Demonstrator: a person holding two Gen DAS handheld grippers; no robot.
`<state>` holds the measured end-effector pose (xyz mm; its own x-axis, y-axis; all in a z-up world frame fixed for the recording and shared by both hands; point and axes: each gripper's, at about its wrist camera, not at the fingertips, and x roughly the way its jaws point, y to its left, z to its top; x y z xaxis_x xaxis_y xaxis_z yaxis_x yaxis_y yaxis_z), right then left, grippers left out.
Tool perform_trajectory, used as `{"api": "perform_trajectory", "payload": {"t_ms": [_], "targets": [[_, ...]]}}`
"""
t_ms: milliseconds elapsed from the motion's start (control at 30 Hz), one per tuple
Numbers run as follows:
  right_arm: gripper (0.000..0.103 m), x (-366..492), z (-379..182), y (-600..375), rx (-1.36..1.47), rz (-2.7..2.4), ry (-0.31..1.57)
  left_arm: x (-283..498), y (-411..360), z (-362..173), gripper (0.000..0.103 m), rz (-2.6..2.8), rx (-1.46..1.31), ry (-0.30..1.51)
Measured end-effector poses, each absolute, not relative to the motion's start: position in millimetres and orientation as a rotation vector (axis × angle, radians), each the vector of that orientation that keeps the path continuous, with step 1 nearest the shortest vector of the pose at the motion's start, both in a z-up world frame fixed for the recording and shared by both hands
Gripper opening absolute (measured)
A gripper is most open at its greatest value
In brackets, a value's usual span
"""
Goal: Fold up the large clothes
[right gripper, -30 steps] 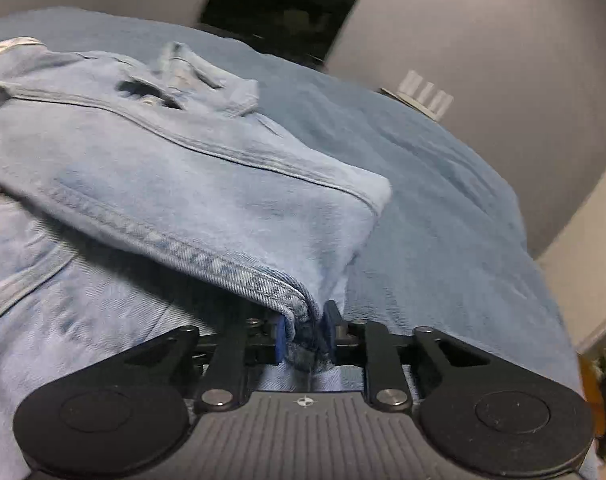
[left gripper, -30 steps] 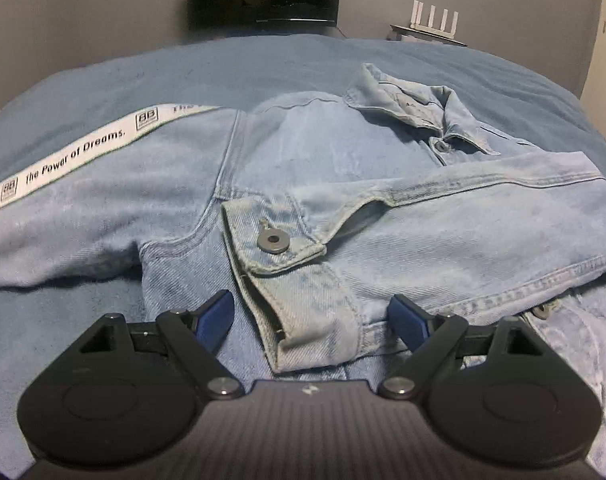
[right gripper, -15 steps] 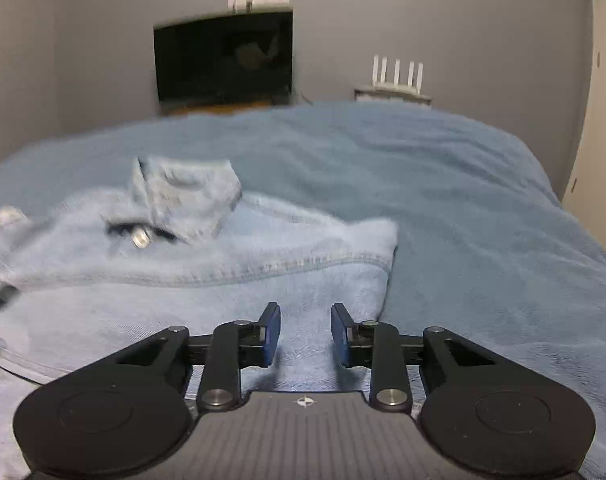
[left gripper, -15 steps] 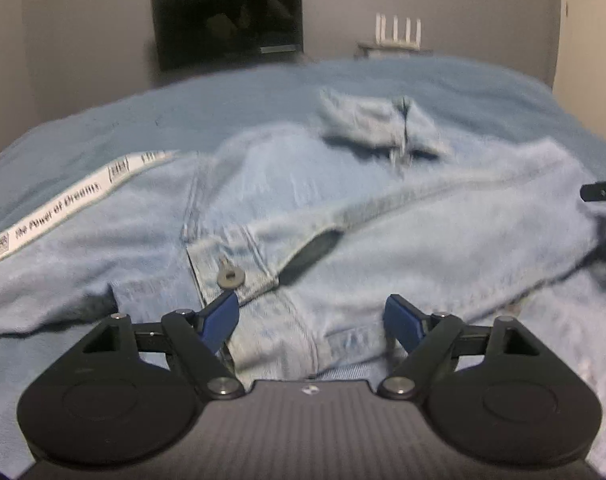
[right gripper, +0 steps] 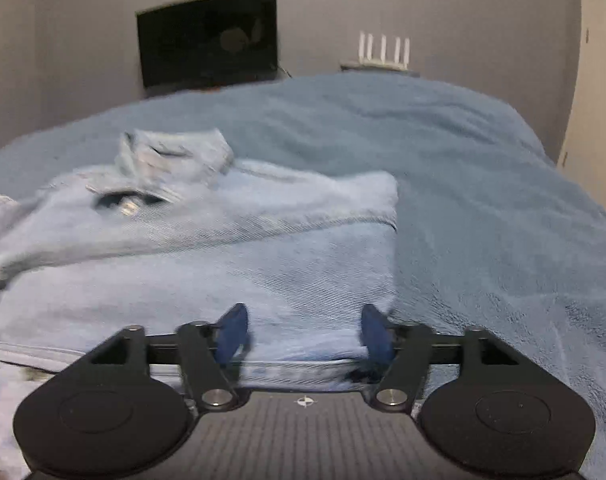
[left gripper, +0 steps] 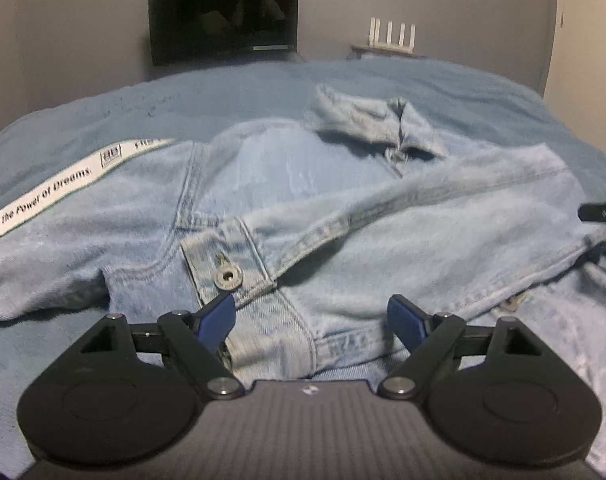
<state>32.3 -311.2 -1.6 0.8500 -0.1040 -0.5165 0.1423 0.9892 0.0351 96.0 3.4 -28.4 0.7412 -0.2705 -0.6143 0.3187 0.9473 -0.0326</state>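
A light-blue denim jacket (left gripper: 343,216) lies spread on a bed covered by a blue blanket (right gripper: 483,200), its collar (left gripper: 367,124) toward the far wall. One sleeve (left gripper: 443,232) is folded across the chest, its buttoned cuff (left gripper: 231,264) just ahead of the left tool (left gripper: 311,316). That tool is released, its pads wide apart over the cuff, gripping nothing. The right tool (right gripper: 303,332) hovers at the jacket's folded right edge; its jaws are opening, denim below them but not pinched. A white printed band (left gripper: 43,196) runs along the jacket's other sleeve, at the left
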Motion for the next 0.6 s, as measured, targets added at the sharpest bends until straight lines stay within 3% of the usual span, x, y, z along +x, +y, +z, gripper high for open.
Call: {"api": "perform_trajectory", "payload": {"t_ms": [133, 233, 367, 600], "targets": [[0.090, -5.1, 7.5, -300.3, 0.124, -0.113, 0.538, 91.7, 12.0, -15.5, 0.086, -0.287, 0.047, 0.638], [0.100, -28.8, 6.2, -292.8, 0.160, -0.106, 0.540, 86.7, 25.5, -7.7, 0.093, -0.231, 0.018, 0.633], [0.102, -42.9, 2.3, -277.9, 0.094, -0.126, 0.537, 84.0, 53.2, 1.4, 0.102, -0.106, -0.047, 0.639], [0.102, -42.9, -0.7, -258.0, -0.008, -0.222, 0.538, 68.9, 99.2, 11.4, 0.102, 0.118, -0.012, 0.674]]}}
